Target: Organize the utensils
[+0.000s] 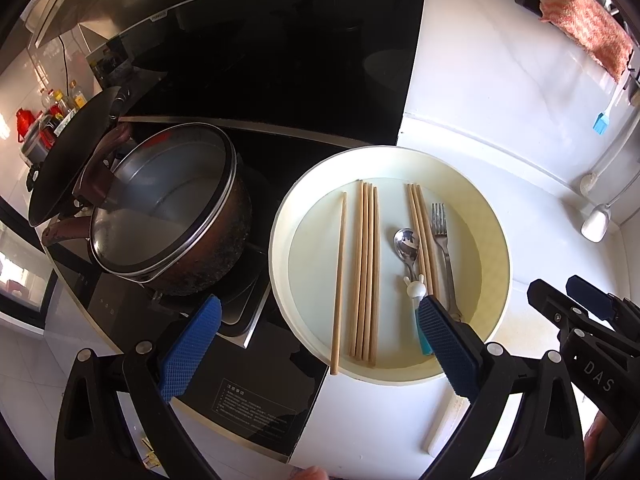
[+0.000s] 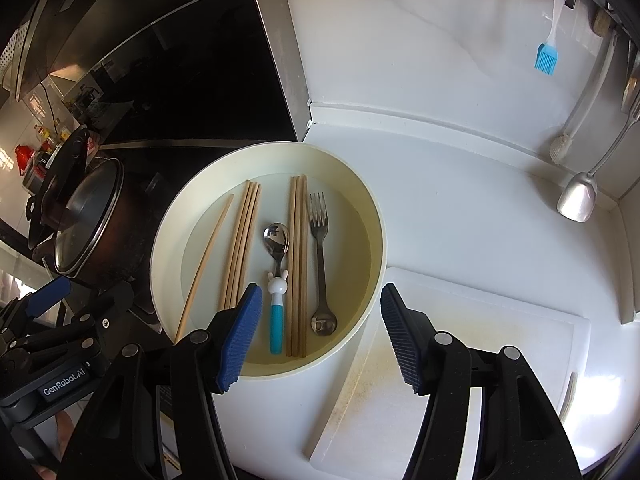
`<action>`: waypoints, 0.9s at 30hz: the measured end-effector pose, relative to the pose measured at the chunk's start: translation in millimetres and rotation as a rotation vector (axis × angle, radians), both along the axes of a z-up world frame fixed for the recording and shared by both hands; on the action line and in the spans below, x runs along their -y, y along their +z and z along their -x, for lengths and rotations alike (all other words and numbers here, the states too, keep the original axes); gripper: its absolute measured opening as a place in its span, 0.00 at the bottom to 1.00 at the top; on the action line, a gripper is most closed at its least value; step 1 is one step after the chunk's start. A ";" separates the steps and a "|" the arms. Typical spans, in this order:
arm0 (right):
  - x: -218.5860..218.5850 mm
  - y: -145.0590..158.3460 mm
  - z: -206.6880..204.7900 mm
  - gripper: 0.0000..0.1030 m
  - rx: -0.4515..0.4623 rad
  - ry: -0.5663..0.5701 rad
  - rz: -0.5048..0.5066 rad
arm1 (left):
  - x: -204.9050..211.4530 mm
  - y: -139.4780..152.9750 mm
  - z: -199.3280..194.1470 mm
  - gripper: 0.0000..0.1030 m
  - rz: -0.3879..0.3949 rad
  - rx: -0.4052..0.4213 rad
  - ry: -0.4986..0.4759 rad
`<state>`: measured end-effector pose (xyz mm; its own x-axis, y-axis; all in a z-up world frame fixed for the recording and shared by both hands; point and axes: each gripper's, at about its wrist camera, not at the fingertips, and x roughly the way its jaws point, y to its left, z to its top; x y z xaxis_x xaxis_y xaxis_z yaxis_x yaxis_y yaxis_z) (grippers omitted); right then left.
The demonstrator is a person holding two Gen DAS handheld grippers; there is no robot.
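Note:
A round cream basin (image 1: 496, 232) (image 2: 372, 216) sits on the white counter beside the stove. In it lie a single wooden chopstick (image 1: 340, 276) (image 2: 206, 264), a bundle of chopsticks (image 1: 366, 272) (image 2: 240, 244), a second bundle (image 1: 420, 232) (image 2: 298, 260), a steel spoon (image 1: 406, 242) (image 2: 276, 240) with a white bunny and teal handle, and a steel fork (image 1: 440, 228) (image 2: 319, 240). My left gripper (image 1: 320, 344) hovers open over the basin's near rim. My right gripper (image 2: 320, 336) is open too, above the basin's near right edge, holding nothing.
A brown pot with a glass lid (image 1: 168, 208) stands on the black stove (image 1: 256, 380) left of the basin. A white cutting board (image 2: 460, 360) lies to the right. A blue silicone brush (image 2: 546, 58), a ladle (image 2: 578, 200) and an orange cloth (image 1: 580, 20) hang at the back wall.

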<state>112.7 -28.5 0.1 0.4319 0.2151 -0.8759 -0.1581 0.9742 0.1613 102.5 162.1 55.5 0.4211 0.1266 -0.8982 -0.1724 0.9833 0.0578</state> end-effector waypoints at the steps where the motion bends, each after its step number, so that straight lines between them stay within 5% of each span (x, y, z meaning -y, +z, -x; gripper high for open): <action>1: -0.3 0.2 -0.1 0.57 0.000 0.000 0.000 | 0.7 0.0 0.1 0.94 0.001 0.001 -0.001; 27: -1.1 -0.4 2.0 0.57 0.002 0.003 -0.004 | 0.5 -4.4 -1.9 0.94 0.031 -0.017 -0.003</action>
<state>110.7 -27.4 -0.2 0.4330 0.2199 -0.8742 -0.1612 0.9730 0.1650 104.4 161.6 51.1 0.4057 0.0974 -0.9088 -0.1687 0.9852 0.0303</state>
